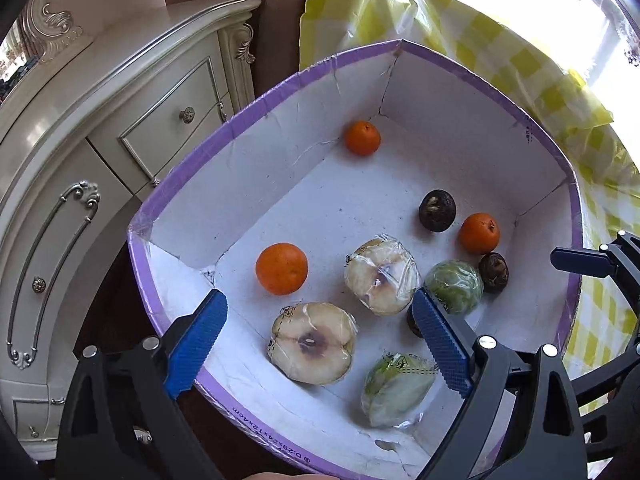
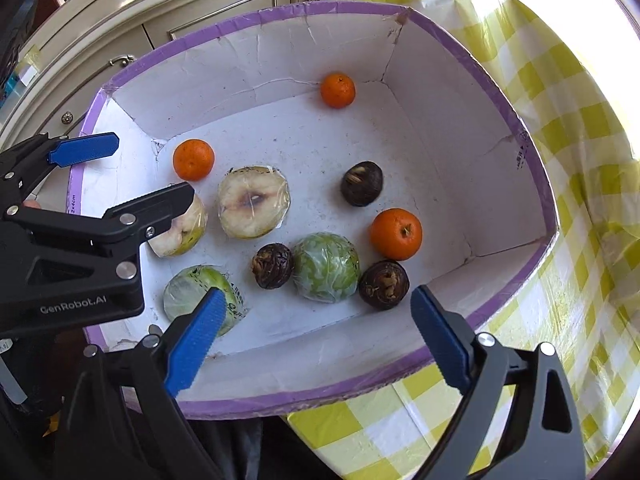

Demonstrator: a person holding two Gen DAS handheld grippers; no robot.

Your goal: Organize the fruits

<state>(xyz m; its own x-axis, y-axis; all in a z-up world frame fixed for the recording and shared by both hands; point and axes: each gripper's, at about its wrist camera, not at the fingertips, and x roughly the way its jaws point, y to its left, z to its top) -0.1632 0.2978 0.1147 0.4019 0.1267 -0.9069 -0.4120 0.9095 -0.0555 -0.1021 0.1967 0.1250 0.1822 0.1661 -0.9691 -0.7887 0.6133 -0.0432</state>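
Note:
A white cardboard box with a purple rim (image 1: 224, 136) (image 2: 532, 184) holds the fruit. Inside lie three oranges (image 1: 281, 268) (image 2: 395, 234), several plastic-wrapped apple halves, cut face up (image 1: 313, 343) (image 2: 253, 202) or green skin up (image 1: 453, 286) (image 2: 325, 267), and three dark brown water chestnuts (image 1: 437, 210) (image 2: 362, 183). My left gripper (image 1: 320, 344) is open and empty above the box's near left side, over a cut apple half. My right gripper (image 2: 316, 338) is open and empty above the box's near rim. The left gripper (image 2: 124, 172) also shows in the right wrist view.
The box sits on a yellow-and-white checked tablecloth (image 2: 560, 128) (image 1: 540, 80). A cream carved cabinet with drawers (image 1: 120, 128) (image 2: 180, 12) stands close behind and left of the box. Bright window light falls from the right.

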